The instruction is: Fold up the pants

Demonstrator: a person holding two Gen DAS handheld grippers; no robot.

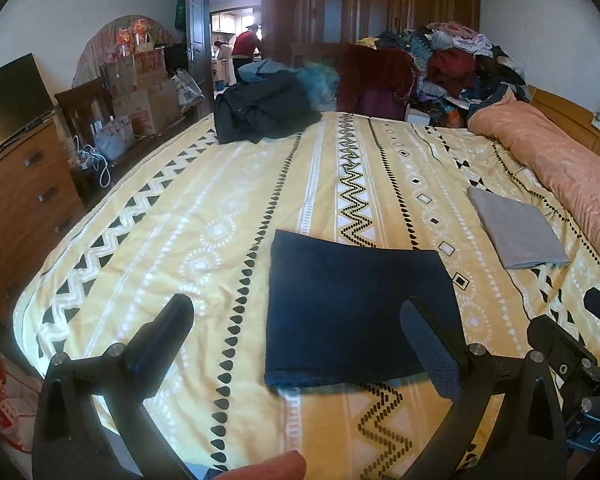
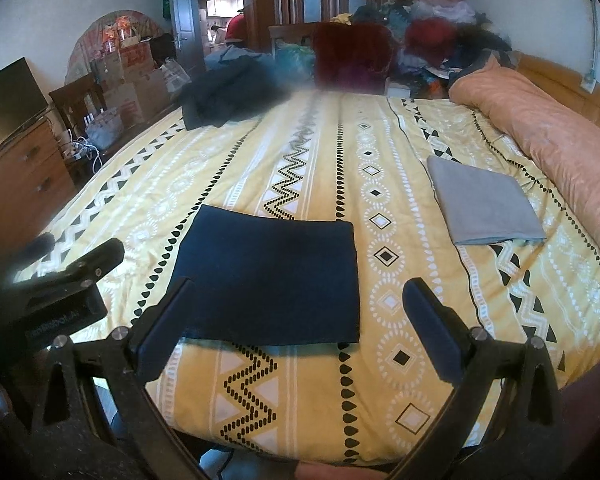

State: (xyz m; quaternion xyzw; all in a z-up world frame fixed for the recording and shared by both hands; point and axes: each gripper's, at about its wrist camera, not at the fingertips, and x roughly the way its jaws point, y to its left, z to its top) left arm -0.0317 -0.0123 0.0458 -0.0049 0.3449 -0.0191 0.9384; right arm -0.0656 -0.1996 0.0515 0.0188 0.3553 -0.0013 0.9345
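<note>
Grippers come first in both views: the left gripper [image 1: 296,320] fills the bottom of its frame with fingers spread wide and nothing between them, and the right gripper [image 2: 296,304] hangs likewise released and empty at the bottom of its own. Just beyond them, in the lower centre of each frame, the pants [image 1: 356,312] lie as a flat navy rectangle on the yellow patterned bed [image 1: 180,208], edges fairly square, so the folding looks essentially done. Any last step would be a tidy: press the near edge flat, or pinch both near corners evenly so the layers do not slide apart when lifted. Right of centre sits a folded grey cloth [image 1: 516,232], well apart from the pants. Further up, a dark jacket [image 1: 260,110] is heaped at the far edge, with a clothes pile [image 1: 452,60] at upper right.
</note>
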